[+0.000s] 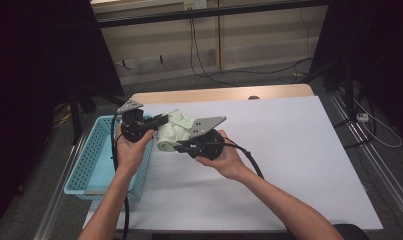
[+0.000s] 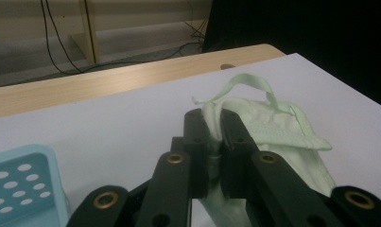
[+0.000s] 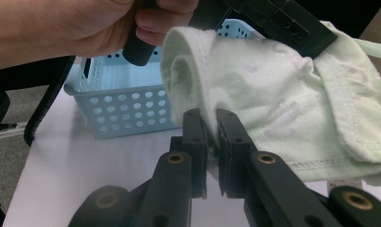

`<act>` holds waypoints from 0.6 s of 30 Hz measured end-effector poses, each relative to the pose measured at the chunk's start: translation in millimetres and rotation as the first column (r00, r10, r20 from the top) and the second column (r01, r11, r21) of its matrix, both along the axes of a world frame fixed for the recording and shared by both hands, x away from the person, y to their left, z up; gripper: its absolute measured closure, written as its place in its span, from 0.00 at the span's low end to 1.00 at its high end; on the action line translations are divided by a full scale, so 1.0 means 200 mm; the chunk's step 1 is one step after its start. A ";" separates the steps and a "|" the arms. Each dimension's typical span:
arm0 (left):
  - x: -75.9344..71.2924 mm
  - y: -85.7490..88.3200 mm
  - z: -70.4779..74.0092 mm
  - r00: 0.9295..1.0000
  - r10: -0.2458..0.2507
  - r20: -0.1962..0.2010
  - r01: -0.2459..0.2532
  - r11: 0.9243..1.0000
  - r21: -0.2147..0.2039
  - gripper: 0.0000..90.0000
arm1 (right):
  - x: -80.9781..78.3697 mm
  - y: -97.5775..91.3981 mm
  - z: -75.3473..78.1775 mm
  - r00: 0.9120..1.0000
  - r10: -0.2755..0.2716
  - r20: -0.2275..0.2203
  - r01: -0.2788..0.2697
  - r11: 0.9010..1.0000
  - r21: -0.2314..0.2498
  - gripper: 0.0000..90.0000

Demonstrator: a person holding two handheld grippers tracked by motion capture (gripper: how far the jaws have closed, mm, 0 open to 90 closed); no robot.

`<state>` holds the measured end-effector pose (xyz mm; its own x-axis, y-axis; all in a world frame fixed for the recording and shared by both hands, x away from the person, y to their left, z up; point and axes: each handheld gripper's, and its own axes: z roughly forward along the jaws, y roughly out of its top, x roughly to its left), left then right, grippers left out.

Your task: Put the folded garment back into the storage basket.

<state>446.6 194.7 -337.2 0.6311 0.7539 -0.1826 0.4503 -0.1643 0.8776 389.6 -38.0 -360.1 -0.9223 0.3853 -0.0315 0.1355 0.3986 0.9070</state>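
Left gripper (image 1: 156, 121) and right gripper (image 1: 181, 146), jaws pinching the rolled pale-green garment (image 1: 173, 131) between them; blue basket (image 1: 91, 165) lies at eight o'clock.

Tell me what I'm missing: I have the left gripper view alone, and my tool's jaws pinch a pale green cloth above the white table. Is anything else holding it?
Observer: Yes. In the high view the right tool grips the same pale green garment, opposite the left tool.
Operator: Is the right one really clamped?
Observer: Its own view has both jaws shut on a thick fold of the garment.
Operator: Where is the light blue basket?
Observer: At the table's left edge, beside the left hand; the light blue basket looks empty where visible.
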 end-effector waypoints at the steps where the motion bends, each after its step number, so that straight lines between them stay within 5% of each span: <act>1: 0.00 0.01 0.00 1.000 0.003 -0.003 -0.003 1.000 -0.007 0.93 | 0.00 0.00 0.00 1.000 -0.004 -0.002 0.004 1.000 0.005 0.93; 18: -0.01 0.13 -0.02 0.999 0.049 0.005 -0.049 0.999 0.007 0.93 | 0.04 0.12 -0.04 1.000 0.018 -0.012 -0.017 1.000 0.020 0.93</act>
